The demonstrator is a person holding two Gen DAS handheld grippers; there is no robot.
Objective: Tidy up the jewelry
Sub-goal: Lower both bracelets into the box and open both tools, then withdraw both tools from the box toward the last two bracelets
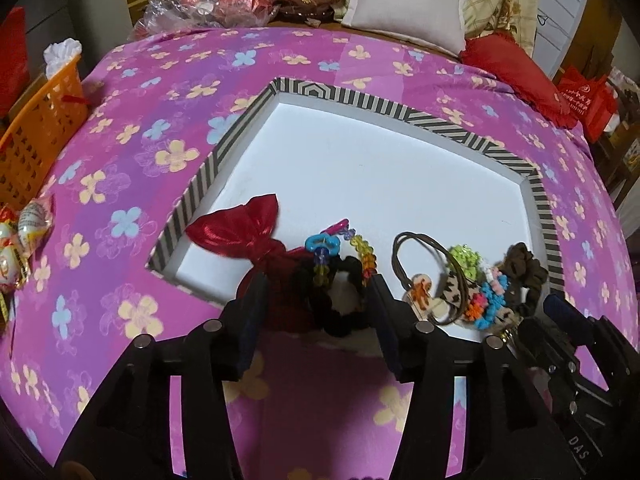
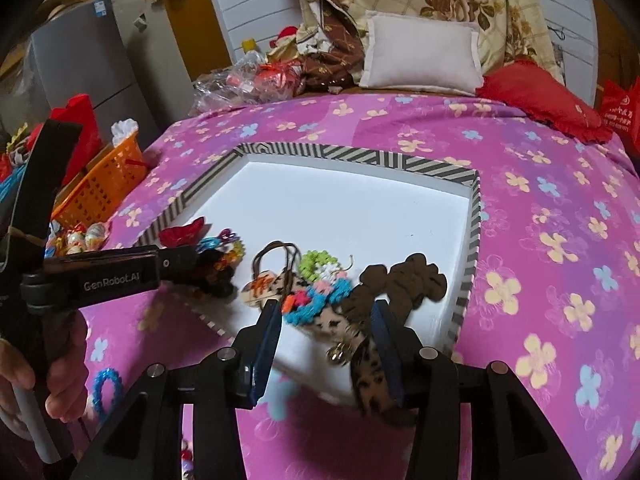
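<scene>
Pink flowered bedding (image 1: 132, 152) carries a shallow striped-rim box lid (image 1: 208, 168) with a white floor, and the jewelry sits bunched along its near edge. From the left wrist view, the left gripper (image 1: 316, 304) stands with its jaws wide apart around a black scrunchie (image 1: 340, 320), a red bow (image 1: 240, 228) and a string of coloured beads (image 1: 320, 256); neither pad appears to press on anything. It would do well to pick one piece, close slowly and lift straight up (tangled neighbours may come along).

From the right wrist view, the right gripper (image 2: 324, 324) is likewise open, straddling a leopard-print strap (image 2: 368, 372) with small gold bells (image 2: 338, 354); whether a pad touches it cannot be told. A brown scrunchie (image 2: 404, 280) and a crocheted flower piece (image 2: 320, 300) lie just beyond. Centring the strap between the pads before squeezing should prevent a slip.
</scene>
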